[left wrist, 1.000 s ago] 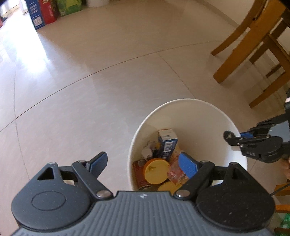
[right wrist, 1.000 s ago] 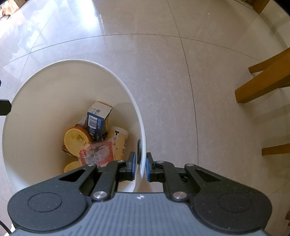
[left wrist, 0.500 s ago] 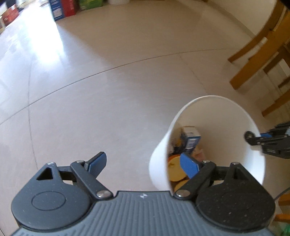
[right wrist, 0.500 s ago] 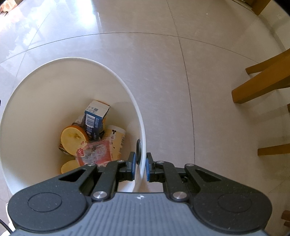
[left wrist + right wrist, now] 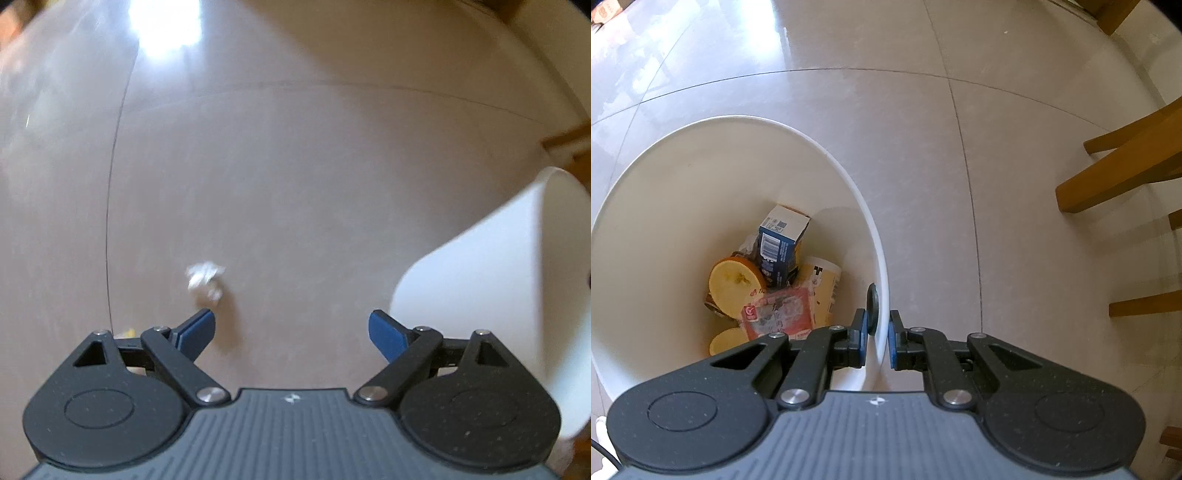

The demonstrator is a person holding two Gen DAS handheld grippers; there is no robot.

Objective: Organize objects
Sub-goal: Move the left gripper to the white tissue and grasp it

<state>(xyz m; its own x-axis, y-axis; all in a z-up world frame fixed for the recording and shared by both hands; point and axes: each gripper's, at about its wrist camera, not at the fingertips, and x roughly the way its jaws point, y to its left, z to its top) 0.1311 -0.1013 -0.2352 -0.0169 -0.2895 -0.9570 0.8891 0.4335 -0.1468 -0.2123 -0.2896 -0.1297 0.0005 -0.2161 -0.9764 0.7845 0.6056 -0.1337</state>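
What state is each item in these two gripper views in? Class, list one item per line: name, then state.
left gripper: open, jaws just been widening, nothing between them.
right gripper: shut on the bin's rim.
white bin: upright, partly filled with rubbish.
crumpled tissue: loose on the floor, ahead of the left gripper.
blue carton: in the bin, standing tilted.
red packet: in the bin, lying on top.

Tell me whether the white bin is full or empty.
Partly filled. The bin holds trash only at its bottom: a blue carton, a red wrapper and yellow lids; its white walls above are bare.
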